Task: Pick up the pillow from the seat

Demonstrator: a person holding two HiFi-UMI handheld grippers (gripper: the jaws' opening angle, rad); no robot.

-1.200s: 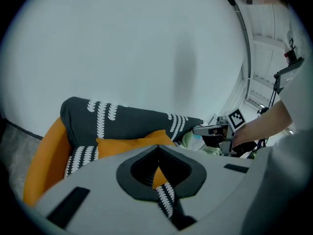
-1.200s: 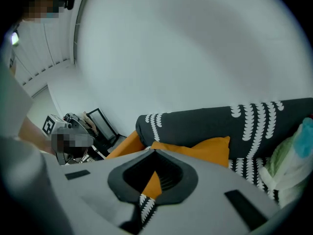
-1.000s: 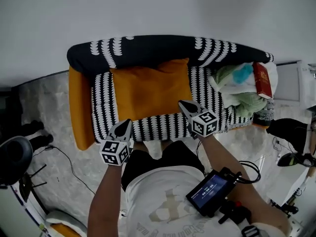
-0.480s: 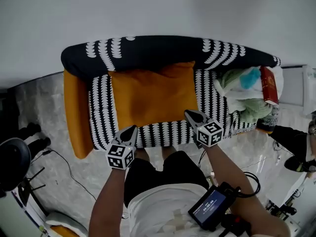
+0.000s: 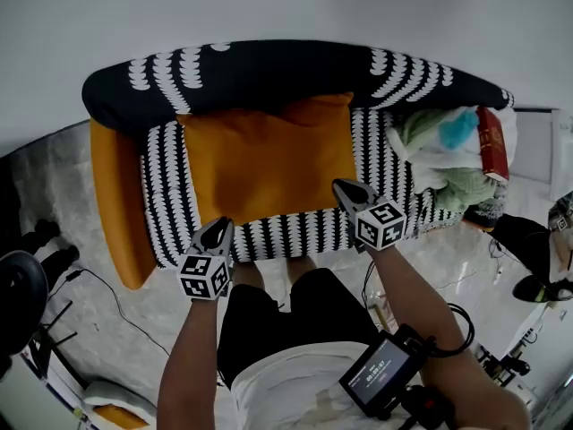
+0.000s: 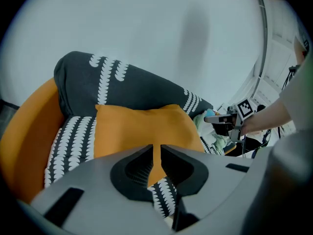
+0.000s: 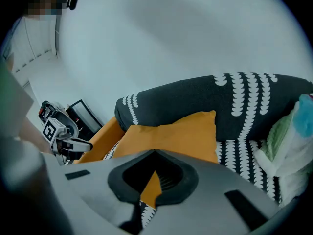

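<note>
An orange pillow (image 5: 269,155) lies flat on the black-and-white patterned seat (image 5: 170,195), its far edge against the dark backrest (image 5: 269,70). My left gripper (image 5: 221,228) hovers over the seat's front edge, just short of the pillow's near left corner. Its jaws are opening to a narrow slit with nothing between them, and the pillow (image 6: 142,126) shows beyond the left gripper (image 6: 156,148). My right gripper (image 5: 342,187) is shut and empty at the pillow's near right corner. In the right gripper view the right gripper (image 7: 155,152) has its tips together, pointing at the pillow (image 7: 171,133).
An orange armrest (image 5: 112,204) closes the sofa's left end. A heap of green, white and blue soft things (image 5: 443,159) and a red book (image 5: 491,146) fill the right end. An office chair base (image 5: 18,294) and a cable lie on the floor at left.
The head view has shifted, so the sofa now sits further left and higher. Both grippers stay at the seat's front edge, the left one slightly further left.
</note>
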